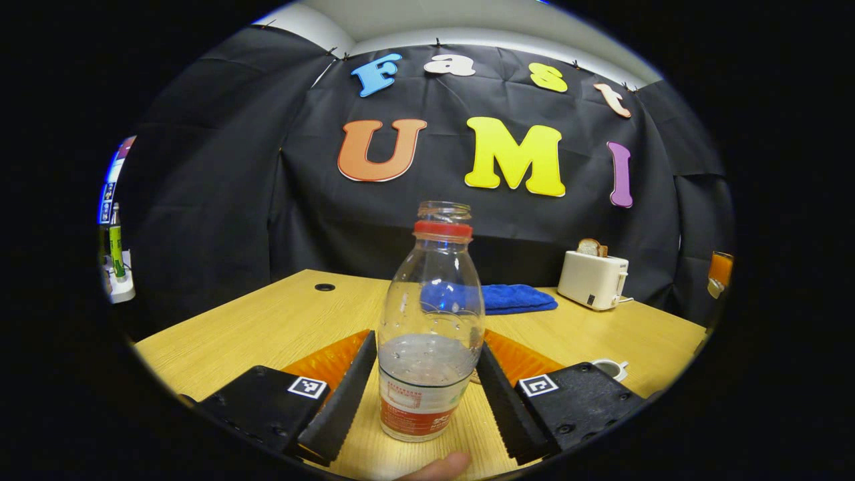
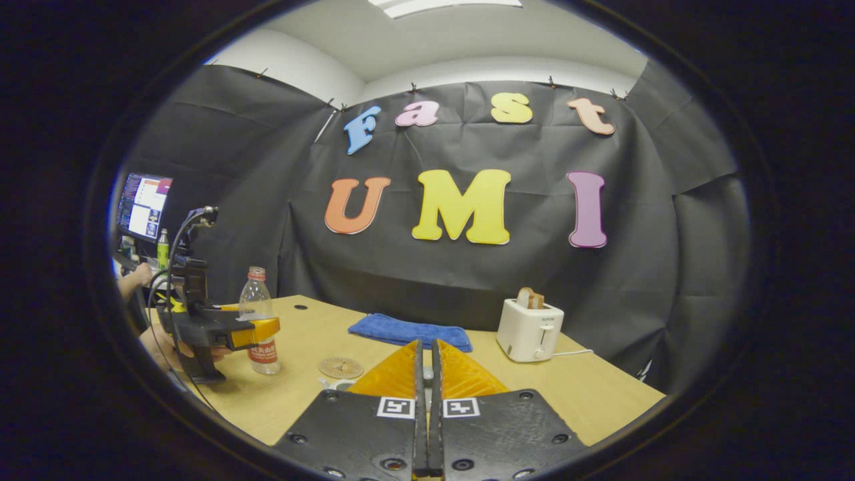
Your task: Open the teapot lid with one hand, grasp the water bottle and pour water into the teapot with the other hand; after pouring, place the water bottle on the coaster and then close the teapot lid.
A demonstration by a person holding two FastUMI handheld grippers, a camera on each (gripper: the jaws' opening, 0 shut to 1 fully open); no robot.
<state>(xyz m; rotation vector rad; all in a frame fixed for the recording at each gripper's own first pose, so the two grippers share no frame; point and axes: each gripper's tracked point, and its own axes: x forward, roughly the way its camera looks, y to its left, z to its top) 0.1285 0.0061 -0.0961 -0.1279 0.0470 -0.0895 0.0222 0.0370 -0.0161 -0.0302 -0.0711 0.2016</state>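
- My left gripper [image 1: 427,394] is spread wide around the water bottle [image 1: 431,321], a finger at each side; I cannot tell if either touches it.
- The bottle stands upright on the wooden table [image 1: 267,327], clear plastic, uncapped, red neck ring, red-and-white label, roughly a third full (water line just above the label).
- My right gripper [image 2: 424,374] is closed on nothing.
- From it, the bottle stands at ten o'clock, the round coaster [image 2: 340,367] just beside it.
- A blue cloth [image 2: 407,331] lies at twelve o'clock, a white toaster [image 2: 530,331] at one.
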